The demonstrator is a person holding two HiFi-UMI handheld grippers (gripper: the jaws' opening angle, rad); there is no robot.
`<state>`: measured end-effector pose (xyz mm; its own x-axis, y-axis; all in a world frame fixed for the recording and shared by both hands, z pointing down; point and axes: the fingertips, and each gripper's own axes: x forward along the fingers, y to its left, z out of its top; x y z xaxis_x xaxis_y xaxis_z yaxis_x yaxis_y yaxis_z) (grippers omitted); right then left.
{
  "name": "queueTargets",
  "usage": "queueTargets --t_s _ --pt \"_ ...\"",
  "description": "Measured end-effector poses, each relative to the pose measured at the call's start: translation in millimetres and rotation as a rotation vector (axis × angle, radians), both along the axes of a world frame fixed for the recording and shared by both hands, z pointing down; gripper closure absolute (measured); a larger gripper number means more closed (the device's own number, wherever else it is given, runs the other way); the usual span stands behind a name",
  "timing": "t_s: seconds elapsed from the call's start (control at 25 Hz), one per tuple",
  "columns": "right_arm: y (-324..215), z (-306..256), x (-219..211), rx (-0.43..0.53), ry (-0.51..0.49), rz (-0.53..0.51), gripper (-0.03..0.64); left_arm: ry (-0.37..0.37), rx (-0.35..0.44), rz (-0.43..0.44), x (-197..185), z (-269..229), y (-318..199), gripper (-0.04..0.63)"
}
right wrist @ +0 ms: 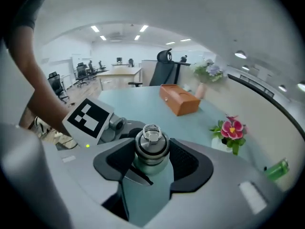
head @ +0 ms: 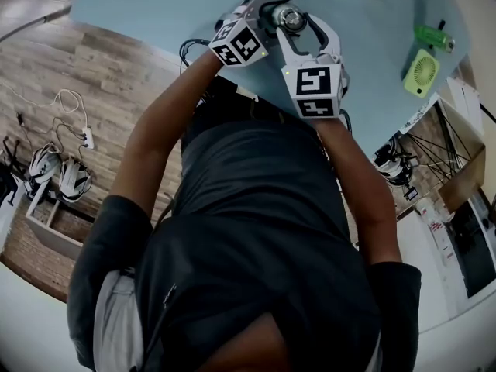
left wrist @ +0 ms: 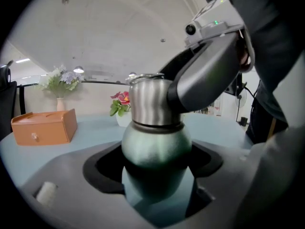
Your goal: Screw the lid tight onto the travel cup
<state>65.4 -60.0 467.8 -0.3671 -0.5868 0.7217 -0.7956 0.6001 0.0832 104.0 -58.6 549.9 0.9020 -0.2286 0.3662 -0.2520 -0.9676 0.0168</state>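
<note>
The pale blue table fills the top of the head view, and both claws meet over its near edge at the upper middle of the frame. The left claw is clenched on the rounded green body of the cup, its dark pads pressed in from both sides. Whether the base rests on the table cannot be told. The right claw comes in from above at a slant and grasps the steel lid, with a pad on each side of its wall and the small ring on top left free. The step in hand looks like tightening. It likely goes best if the left claw acts only as a brace while the right one rolls about the cup's own upright line. The lid should stay level so the thread does not cross. The smooth steel may slip under the pads, so a firm squeeze and short turns with a fresh grip seem wise.
</note>
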Motion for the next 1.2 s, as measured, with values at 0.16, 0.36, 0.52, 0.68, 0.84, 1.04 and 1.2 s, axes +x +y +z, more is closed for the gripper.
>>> queueTargets --t_s 0.16,0.36,0.52,0.68,0.84,1.04,1.2 --pt "1 0 0 0.012 -0.006 0.033 0.39 0.0 0.0 -0.001 -1 0 0 0.165" --pt "0 -1 0 0.005 -0.008 0.02 0.388 0.001 -0.004 0.0 0 -1 0 0.165" --pt "1 1 0 -0.028 -0.007 -0.024 0.387 -0.001 -0.005 0.0 0 1 0 0.164" --pt "4 -4 -3 -0.093 0.005 -0.206 0.353 0.002 -0.006 0.002 2 1 -1 0.164" --pt "4 -10 -6 -0.149 0.078 -0.541 0.352 0.002 -0.007 0.002 2 0 -1 0.165" --pt "11 0 -6 -0.276 0.222 -0.968 0.353 0.001 -0.006 0.001 1 0 -1 0.164" --pt "15 11 -4 -0.292 0.311 -1.175 0.353 0.001 -0.004 0.001 0 1 0 0.164"
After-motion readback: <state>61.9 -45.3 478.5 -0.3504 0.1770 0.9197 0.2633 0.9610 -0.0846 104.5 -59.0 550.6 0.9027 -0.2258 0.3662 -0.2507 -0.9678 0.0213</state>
